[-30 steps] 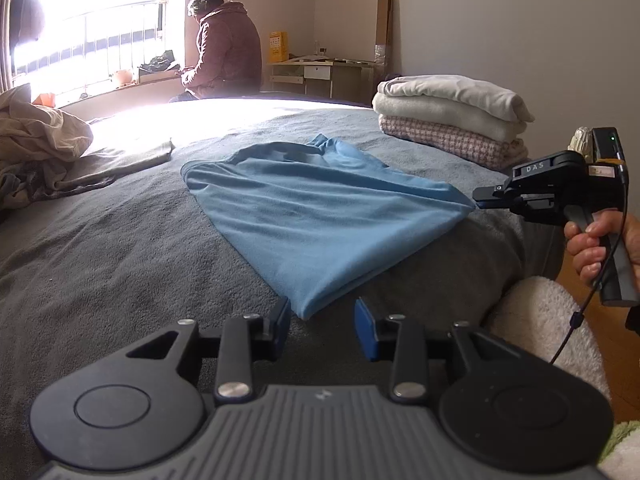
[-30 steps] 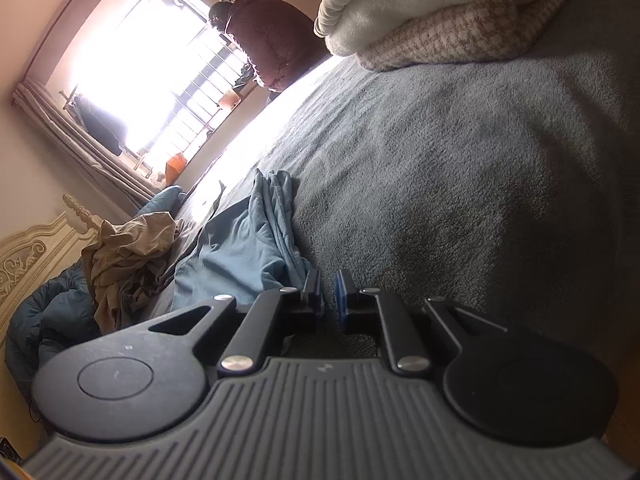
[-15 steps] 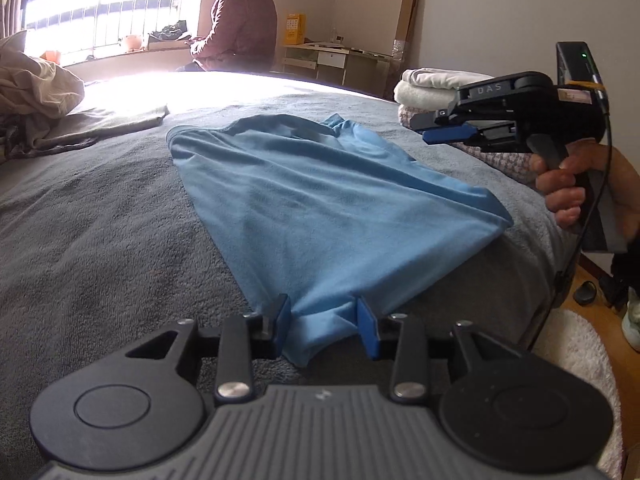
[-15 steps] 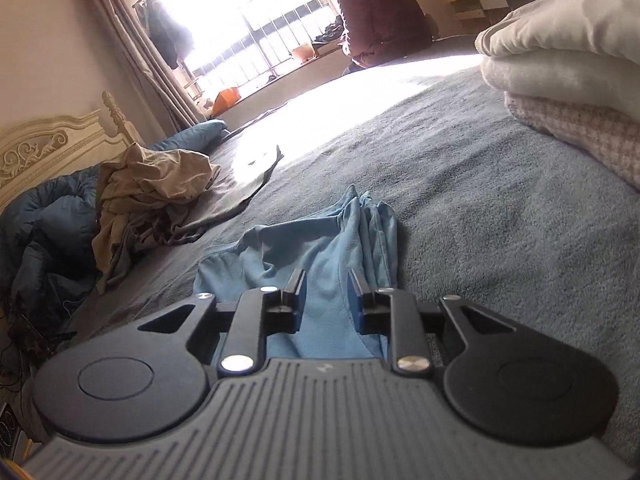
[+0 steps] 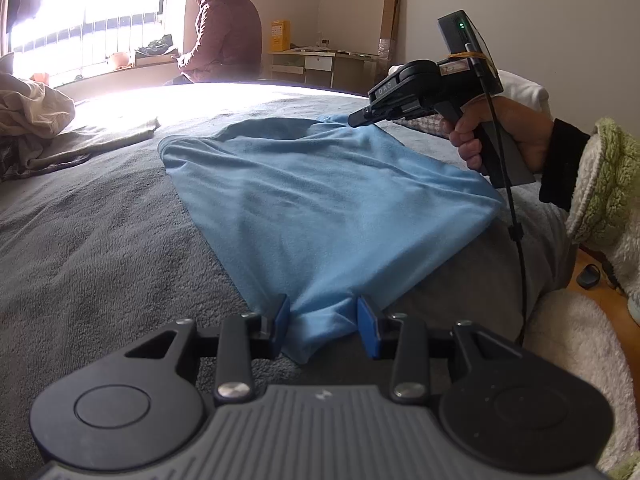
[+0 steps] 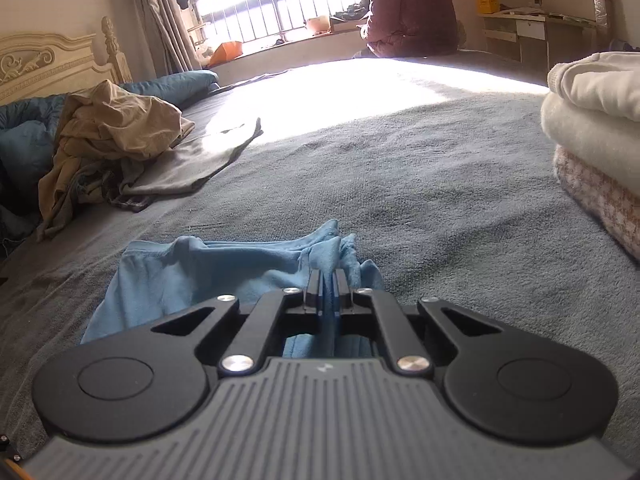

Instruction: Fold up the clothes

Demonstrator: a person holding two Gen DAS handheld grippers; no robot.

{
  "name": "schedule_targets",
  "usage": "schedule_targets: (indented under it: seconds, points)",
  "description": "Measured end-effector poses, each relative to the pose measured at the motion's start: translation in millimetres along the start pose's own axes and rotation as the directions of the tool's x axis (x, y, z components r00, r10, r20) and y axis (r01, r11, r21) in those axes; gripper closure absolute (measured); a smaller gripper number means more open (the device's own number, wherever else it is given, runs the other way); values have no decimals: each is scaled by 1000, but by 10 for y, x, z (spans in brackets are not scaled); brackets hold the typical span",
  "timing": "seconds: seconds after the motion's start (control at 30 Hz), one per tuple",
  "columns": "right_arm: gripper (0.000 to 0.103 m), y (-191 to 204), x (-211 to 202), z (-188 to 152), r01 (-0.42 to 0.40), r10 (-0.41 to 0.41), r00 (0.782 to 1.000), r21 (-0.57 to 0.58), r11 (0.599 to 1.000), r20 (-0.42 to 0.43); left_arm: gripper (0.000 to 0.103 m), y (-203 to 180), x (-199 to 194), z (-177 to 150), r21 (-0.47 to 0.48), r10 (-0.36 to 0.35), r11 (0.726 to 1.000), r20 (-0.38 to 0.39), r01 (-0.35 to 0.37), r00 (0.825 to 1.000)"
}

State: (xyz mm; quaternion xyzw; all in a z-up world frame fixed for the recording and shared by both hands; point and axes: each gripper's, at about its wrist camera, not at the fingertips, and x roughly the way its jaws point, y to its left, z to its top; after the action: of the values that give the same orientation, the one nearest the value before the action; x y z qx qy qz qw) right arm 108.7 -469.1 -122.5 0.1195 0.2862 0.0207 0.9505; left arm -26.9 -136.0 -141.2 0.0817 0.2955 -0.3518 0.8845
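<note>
A light blue garment (image 5: pixel 328 200) lies spread on the grey bed (image 5: pixel 100 240). My left gripper (image 5: pixel 323 316) sits at its near corner. The jaws are open, and the bunched corner lies between the blue pads (image 5: pixel 282 312) without being pinched. A hand (image 5: pixel 504 128) holds my right gripper (image 5: pixel 356 121) at the garment's far right edge. In the right wrist view, that right gripper (image 6: pixel 329 284) is shut on a raised fold of the blue garment (image 6: pixel 224 272).
A stack of folded white and checked textiles (image 6: pixel 592 128) stands at the bed's right side. A beige clothes pile (image 6: pixel 116 128) and a flat grey garment (image 5: pixel 100 140) lie at the left. A person (image 5: pixel 226 36) sits by the window. A fluffy white rug (image 5: pixel 580 352) lies beside the bed.
My right gripper swung from the garment's side up to its far edge, rolled level and closed on a fold. My left gripper slid forward until the near corner came between its jaws.
</note>
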Motion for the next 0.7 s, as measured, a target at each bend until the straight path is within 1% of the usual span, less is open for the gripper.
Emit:
schedule_targets:
  seconds: [0.03, 0.13, 0.2, 0.3, 0.33, 0.37, 0.4, 0.43, 0.47, 0.5, 0.53, 0.57, 0.6, 0.63, 0.7]
  points:
    - [102, -32, 24, -4, 9, -9, 1000, 7, 1000, 2, 65, -1, 0, -1, 3, 1, 1000, 1, -1, 1000]
    - [103, -229, 171, -53, 81, -79, 996, 53, 995, -30, 65, -9, 10, 2, 16, 3, 1000, 0, -3, 1000]
    - [102, -345, 201, -64, 98, -95, 995, 93, 991, -42, 65, -2, 13, 4, 13, 1, 1000, 1, -1, 1000]
    - [99, -443, 24, 4, 16, -17, 1000, 183, 983, 6, 65, 4, 17, -1, 11, 0, 1000, 4, 0, 1000]
    - [98, -447, -18, 49, -15, 11, 1000, 198, 980, 21, 65, 1, 17, -3, 14, 0, 1000, 5, 0, 1000]
    - [97, -422, -11, 99, -42, 40, 999, 189, 981, 15, 65, -2, 17, -6, 16, 1, 1000, 6, -1, 1000]
    - [89, -396, 1, 147, -67, 67, 998, 180, 981, 8, 65, -3, 18, -7, 17, 0, 1000, 7, -1, 1000]
    - [82, -356, 76, 164, -66, 70, 997, 156, 985, -14, 65, 0, 19, -8, 16, 0, 1000, 7, 0, 1000]
    - [70, -316, 150, 181, -67, 72, 997, 133, 989, -36, 65, 1, 20, -9, 16, 0, 1000, 8, 0, 1000]
    - [69, -276, 225, 197, -67, 74, 996, 109, 992, -58, 65, -4, 19, -11, 18, 2, 1000, 9, -2, 1000]
    - [69, -235, 300, 214, -68, 75, 994, 85, 994, -81, 65, -10, 18, -14, 20, 3, 1000, 10, -3, 1000]
    - [76, -196, 370, 228, -70, 76, 992, 63, 996, -100, 65, -15, 17, -16, 22, 5, 1000, 11, -5, 1000]
    - [99, -167, 399, 214, -74, 79, 992, 53, 996, -94, 65, -20, 17, -18, 24, 7, 1000, 11, -7, 1000]
    - [99, -141, 424, 201, -77, 81, 993, 45, 996, -86, 65, -25, 16, -21, 26, 8, 1000, 12, -9, 1000]
    - [100, -177, 418, 181, -56, 59, 997, 62, 997, -49, 65, -32, 13, -32, 28, 11, 1000, 15, -11, 1000]
